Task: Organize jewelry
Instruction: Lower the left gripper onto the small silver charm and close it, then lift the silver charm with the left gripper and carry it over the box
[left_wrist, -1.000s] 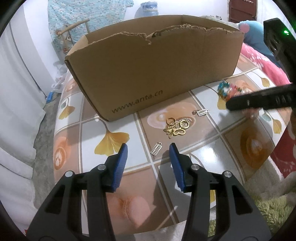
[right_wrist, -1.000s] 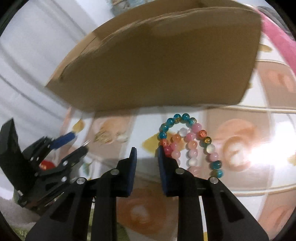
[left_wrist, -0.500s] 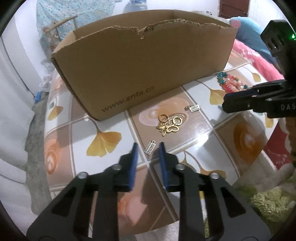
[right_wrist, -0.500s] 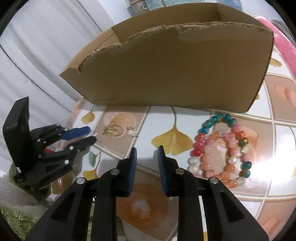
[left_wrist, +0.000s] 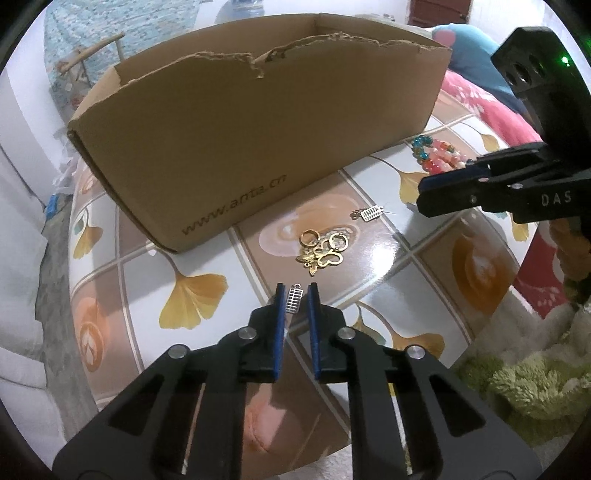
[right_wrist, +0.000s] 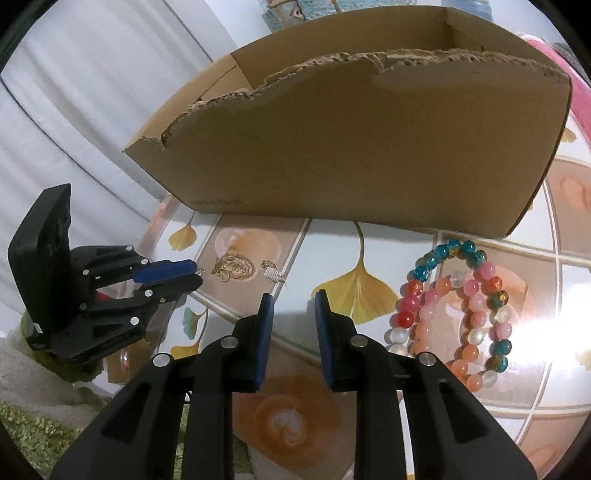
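My left gripper (left_wrist: 295, 295) has its jaws close around a small silver abacus charm (left_wrist: 294, 300) that lies on the table, a narrow gap on each side. A pile of gold rings and charms (left_wrist: 323, 252) lies just beyond, with a second silver charm (left_wrist: 370, 213) further right. Beaded bracelets (right_wrist: 460, 314) lie right of my right gripper (right_wrist: 291, 299), which is slightly open and empty above the table. The cardboard box (left_wrist: 258, 133) stands behind, open at the top. The right gripper also shows in the left wrist view (left_wrist: 480, 184).
The round table (left_wrist: 129, 288) has a glossy tiled ginkgo-leaf cover. A green shaggy rug (left_wrist: 524, 387) lies below its right edge. A pink and blue cloth (left_wrist: 480, 92) lies behind the box at right. White curtains (right_wrist: 74, 110) hang at left.
My left gripper moved forward and narrowed from wide open to close around the silver charm. My right gripper drew back from the bracelets and opened a little.
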